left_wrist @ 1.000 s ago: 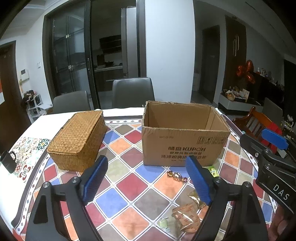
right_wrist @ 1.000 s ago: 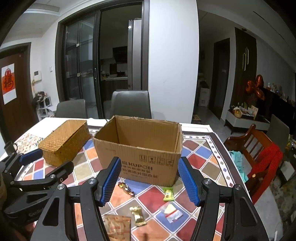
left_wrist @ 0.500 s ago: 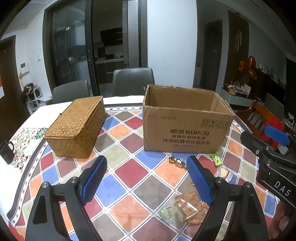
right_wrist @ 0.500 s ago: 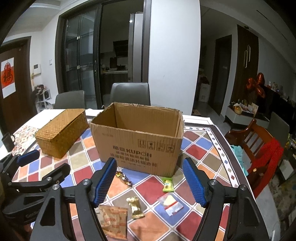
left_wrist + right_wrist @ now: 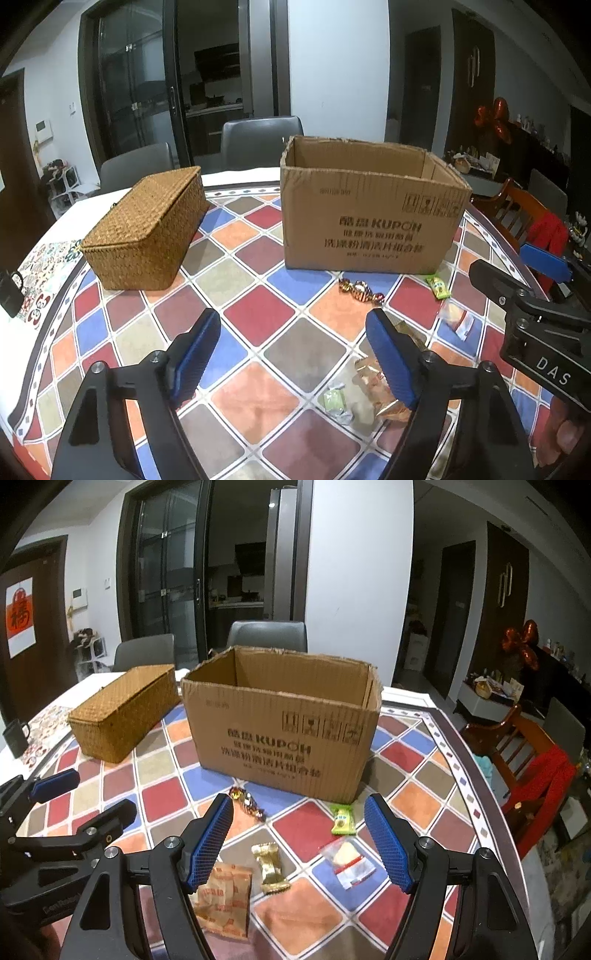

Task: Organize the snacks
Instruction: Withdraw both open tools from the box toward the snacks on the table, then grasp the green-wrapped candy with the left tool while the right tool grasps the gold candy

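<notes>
I'm looking into a home dining room: a table under a colourful diamond-patterned cloth [image 5: 413,753], grey padded chairs [image 5: 267,635] at its far edge, dark glass sliding doors [image 5: 166,579] opening onto a kitchen behind.

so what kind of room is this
Most likely a home dining room: a dining table under a colourful diamond-patterned cloth, padded chairs pulled up behind it, and glass sliding doors opening onto what looks like a kitchen.
</notes>
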### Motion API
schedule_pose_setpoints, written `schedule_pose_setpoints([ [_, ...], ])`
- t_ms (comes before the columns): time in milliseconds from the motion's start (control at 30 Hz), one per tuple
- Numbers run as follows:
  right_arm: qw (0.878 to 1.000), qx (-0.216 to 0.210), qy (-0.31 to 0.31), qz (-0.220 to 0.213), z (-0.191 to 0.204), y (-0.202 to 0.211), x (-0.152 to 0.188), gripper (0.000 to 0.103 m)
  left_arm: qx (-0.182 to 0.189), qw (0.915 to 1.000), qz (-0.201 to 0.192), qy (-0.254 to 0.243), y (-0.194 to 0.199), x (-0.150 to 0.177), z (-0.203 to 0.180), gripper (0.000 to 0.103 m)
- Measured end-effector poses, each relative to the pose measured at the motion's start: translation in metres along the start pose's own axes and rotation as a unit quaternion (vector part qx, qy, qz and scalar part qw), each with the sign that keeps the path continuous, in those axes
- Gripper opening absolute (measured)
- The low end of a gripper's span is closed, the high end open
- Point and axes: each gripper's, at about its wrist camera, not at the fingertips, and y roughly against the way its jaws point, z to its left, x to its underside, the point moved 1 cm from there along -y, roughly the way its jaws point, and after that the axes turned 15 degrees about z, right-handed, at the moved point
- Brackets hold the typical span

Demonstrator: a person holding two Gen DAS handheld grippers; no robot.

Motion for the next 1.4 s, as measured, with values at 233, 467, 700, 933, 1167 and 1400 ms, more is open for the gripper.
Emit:
schedule_pose_setpoints([
  [233, 1.0, -0.011, 0.006, 0.018, 0.001, -0.016, 0.009, 0.074, 0.003, 0.9998, 0.019, 0.001, -0.014, 0.014, -0.002, 0.074],
  [467, 0.999, -0.019, 0.013, 0.035, 0.002, -0.031, 0.018, 0.074, 0.004, 0.9995, 0.03, 0.003, -0.025, 0.022, -0.005, 0.069],
  [700, 0.998, -0.027, 0.019, 0.05, 0.004, -0.043, 0.023, 0.074, 0.011, 0.999, 0.042, 0.006, -0.034, 0.03, -0.009, 0.066],
  [933, 0.996, -0.033, 0.033, 0.073, 0.007, -0.058, 0.03, 0.064, 0.019, 0.9981, 0.057, 0.014, -0.047, 0.04, -0.012, 0.061],
  [1167, 0.994, -0.041, 0.036, 0.097, 0.005, -0.074, 0.035, 0.06, 0.027, 0.9969, 0.073, 0.01, -0.059, 0.047, -0.02, 0.057],
  [1400, 0.991, -0.048, 0.039, 0.116, 0.006, -0.089, 0.037, 0.055, 0.03, 0.996, 0.083, 0.011, -0.068, 0.048, -0.022, 0.054],
])
